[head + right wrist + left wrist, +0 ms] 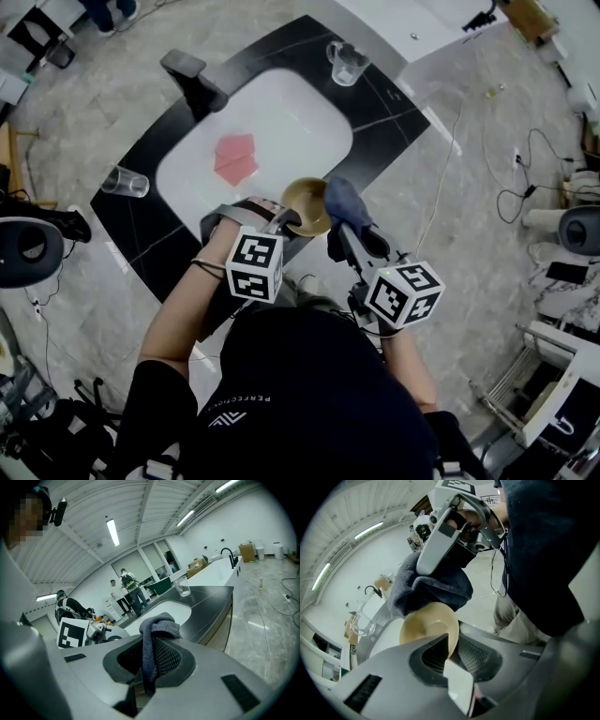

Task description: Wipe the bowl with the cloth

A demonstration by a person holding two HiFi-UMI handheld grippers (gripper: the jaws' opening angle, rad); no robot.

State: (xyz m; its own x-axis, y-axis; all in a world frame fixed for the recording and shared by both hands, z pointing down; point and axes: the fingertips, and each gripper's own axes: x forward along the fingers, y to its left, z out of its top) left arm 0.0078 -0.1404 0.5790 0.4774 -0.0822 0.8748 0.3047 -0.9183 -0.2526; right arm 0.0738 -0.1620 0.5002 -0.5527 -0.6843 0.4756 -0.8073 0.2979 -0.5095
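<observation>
Left gripper (450,656) pinches the bowl (426,630) by its rim, held over the near edge of the sink (309,103). Right gripper (147,663) is clamped on the cloth (157,630). The cloth sits bunched against the bowl's far rim, so the right side wipes. Left gripper view shows that contact; right gripper view shows no bowl.
</observation>
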